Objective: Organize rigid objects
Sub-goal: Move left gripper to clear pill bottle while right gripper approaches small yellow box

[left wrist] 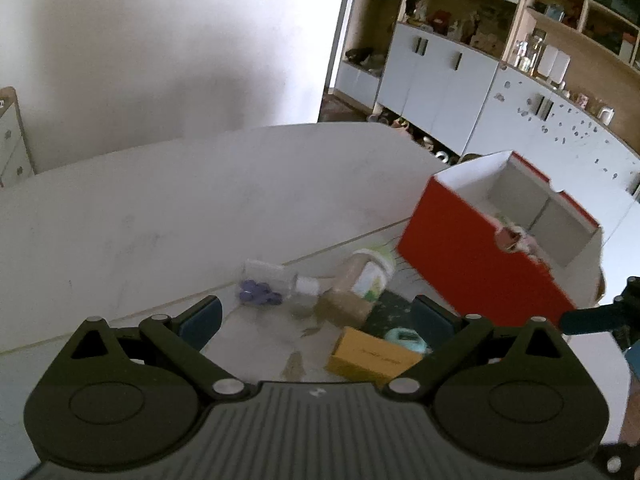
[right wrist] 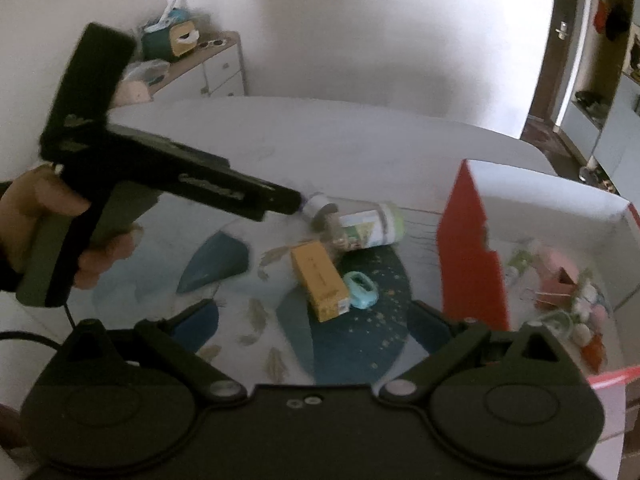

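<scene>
Four loose things are lying on the table (right wrist: 360, 140) in front of me: a yellow carton (right wrist: 319, 286), a mint-green trinket (right wrist: 362, 290) touching it at its three o'clock, a green-capped jar (right wrist: 370, 224) on its side at the carton's twelve o'clock, and a clear bottle (left wrist: 276, 276) holding purple pieces. The red storage box (right wrist: 472, 256) is standing at three o'clock, already holding small bits. I am carrying both claws released: my left gripper (left wrist: 316, 320) has its fingers spread wide with nothing between them, and my right gripper (right wrist: 314, 322) is gaping empty too. I judge the carton light and stiff, best pinched across its narrow sides. The jar looks smooth and likely to roll, so I would take it across the body.
</scene>
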